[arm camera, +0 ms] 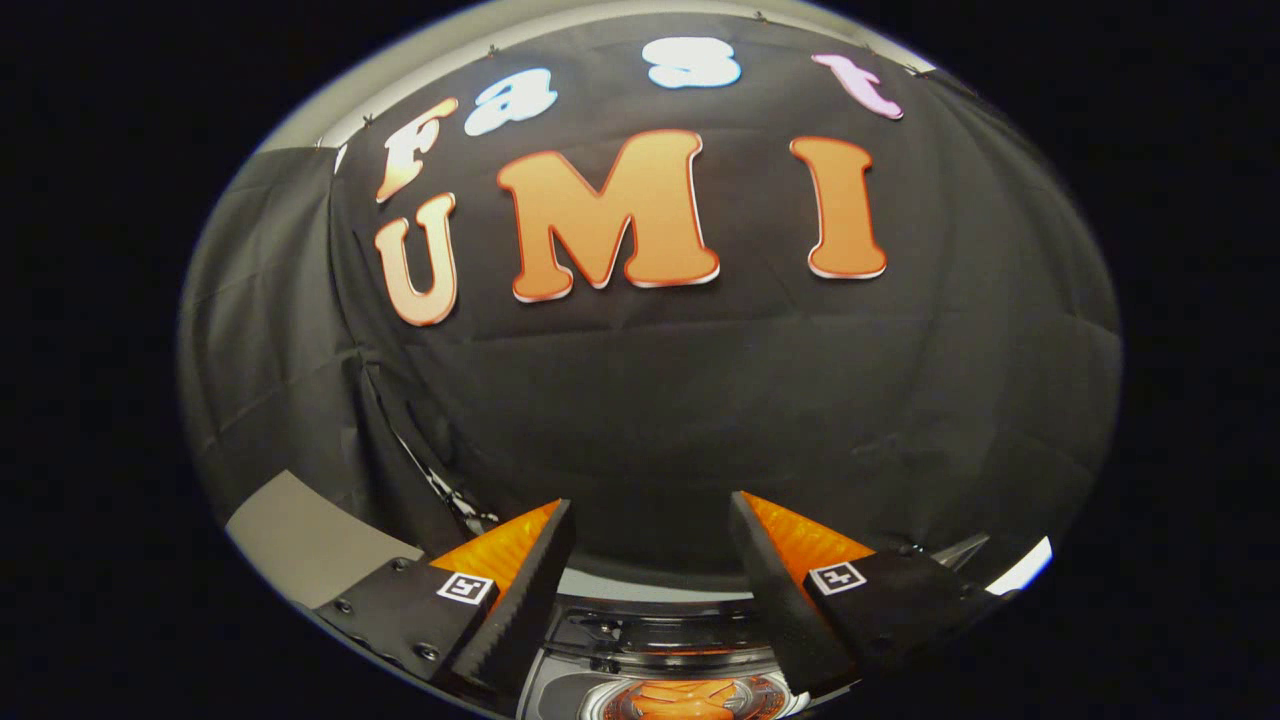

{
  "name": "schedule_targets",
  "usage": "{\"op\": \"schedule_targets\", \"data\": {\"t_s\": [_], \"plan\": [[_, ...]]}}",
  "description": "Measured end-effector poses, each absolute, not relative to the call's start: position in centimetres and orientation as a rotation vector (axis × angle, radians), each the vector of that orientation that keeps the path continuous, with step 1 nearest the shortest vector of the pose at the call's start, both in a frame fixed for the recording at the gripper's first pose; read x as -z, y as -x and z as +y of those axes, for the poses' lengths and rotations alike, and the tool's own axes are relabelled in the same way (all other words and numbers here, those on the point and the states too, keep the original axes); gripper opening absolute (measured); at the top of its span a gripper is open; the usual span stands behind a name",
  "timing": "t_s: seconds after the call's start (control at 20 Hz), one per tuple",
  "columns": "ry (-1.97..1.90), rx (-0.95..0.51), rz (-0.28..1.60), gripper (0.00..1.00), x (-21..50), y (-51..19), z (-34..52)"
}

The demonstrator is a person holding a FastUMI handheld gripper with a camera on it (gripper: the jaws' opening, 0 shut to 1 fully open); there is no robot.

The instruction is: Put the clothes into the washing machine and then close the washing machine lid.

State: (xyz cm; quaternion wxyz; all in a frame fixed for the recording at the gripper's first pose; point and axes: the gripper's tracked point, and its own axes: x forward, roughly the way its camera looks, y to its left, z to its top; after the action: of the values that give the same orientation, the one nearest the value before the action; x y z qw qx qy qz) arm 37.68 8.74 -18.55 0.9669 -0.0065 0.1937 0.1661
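Gripper view | hand-held gripper (650, 520) released, ridged fingers apart | round washing machine (660, 640) opening below

Cloth-walled recording booth (640, 400)

A wrinkled black cloth wall (650, 400) hangs as the backdrop, draped in soft folds and creased along horizontal lines. A second black cloth panel (270, 330) meets it at the left, forming a corner with a vertical seam between the two. Low at the left, a flat grey surface (300, 535) lies below that side panel. A pale grey band (420, 70) runs above the cloth's top edge
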Motion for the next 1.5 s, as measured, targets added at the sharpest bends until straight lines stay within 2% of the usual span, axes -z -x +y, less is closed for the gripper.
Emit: {"op": "schedule_targets", "data": {"t_s": [0.35,0.45,0.75,0.95,1.25,1.5], "plan": [[0.072,-0.282,0.442,0.99,22.3,-42.2,8.2],[0.078,-0.276,0.496,0.99,24.2,-42.6,8.3],[0.069,-0.271,0.488,1.00,24.0,-41.9,8.0],[0.074,-0.252,0.444,1.00,23.1,-39.3,7.3],[0.104,-0.298,0.446,1.00,23.8,-33.8,6.9],[0.098,-0.259,0.466,1.00,25.6,-29.3,5.9]]}}
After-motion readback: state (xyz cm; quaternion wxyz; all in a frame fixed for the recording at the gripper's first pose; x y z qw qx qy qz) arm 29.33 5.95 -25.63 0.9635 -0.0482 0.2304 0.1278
